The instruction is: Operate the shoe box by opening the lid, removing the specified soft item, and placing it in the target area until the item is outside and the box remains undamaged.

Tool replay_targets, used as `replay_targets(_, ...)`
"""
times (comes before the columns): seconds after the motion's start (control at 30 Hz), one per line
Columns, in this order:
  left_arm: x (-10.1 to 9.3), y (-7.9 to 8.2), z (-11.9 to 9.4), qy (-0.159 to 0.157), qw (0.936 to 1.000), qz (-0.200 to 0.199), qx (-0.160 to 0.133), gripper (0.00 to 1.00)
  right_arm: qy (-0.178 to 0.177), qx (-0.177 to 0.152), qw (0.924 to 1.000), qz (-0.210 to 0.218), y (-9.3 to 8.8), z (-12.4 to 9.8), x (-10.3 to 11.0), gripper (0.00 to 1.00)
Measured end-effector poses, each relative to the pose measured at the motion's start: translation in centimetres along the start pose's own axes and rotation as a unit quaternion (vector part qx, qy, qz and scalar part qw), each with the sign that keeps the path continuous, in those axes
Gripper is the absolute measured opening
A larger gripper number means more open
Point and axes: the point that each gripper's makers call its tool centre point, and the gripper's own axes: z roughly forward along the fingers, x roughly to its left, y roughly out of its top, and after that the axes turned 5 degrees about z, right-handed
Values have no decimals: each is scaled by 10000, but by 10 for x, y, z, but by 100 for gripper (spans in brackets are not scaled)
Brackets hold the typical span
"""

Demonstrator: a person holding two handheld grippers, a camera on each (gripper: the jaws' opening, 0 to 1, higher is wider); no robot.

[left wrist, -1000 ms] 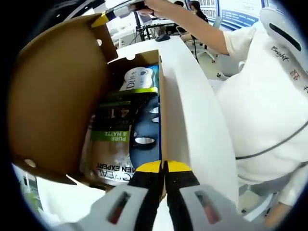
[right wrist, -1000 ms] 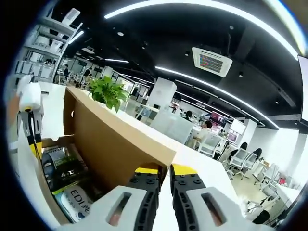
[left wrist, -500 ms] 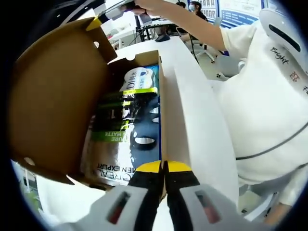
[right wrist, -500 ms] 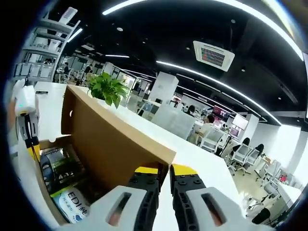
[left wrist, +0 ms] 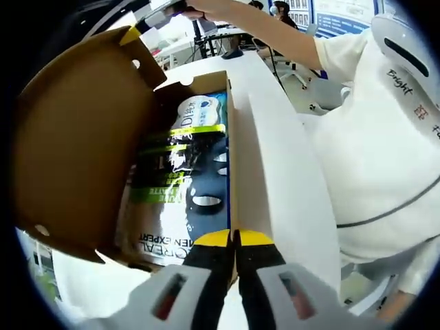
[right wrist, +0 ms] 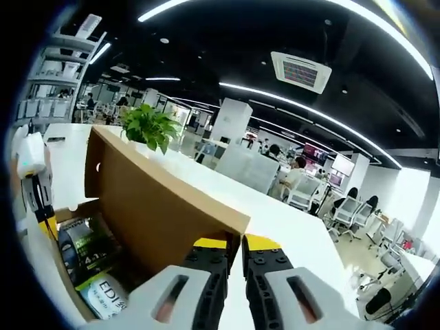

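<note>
Cardboard: your right gripper (right wrist: 234, 242) is pinching the brown cardboard lid (right wrist: 161, 199) upright; your left gripper (left wrist: 234, 238) is clamping the brown box's side wall (left wrist: 232, 165). Soft printed packets (left wrist: 179, 185) are lying inside, at 11 o'clock from your left jaws.

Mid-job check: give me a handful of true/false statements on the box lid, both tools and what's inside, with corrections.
1. The shoe box lid is raised open. True.
2. The right tool is shut on the lid's edge. True; its yellow tips pinch the brown cardboard.
3. The left tool is inside the box, gripping a packet. False; it is shut on the box's near side wall, at the rim.
4. The box is empty. False; it holds a dark packet with green stripes and a white pack with blue print.
5. A potted plant stands beyond the lid in the right gripper view. True.
</note>
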Motion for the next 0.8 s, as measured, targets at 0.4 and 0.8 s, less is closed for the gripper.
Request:
replay_targets(0.4,0,0,0,-25,10000,29,47,1,123,147,9981,580,0,11,-4,3)
replay_targets(0.8,6,-3,0,-17,10000,48,56,1,-46,485,9976,491,-3,27,-7,2)
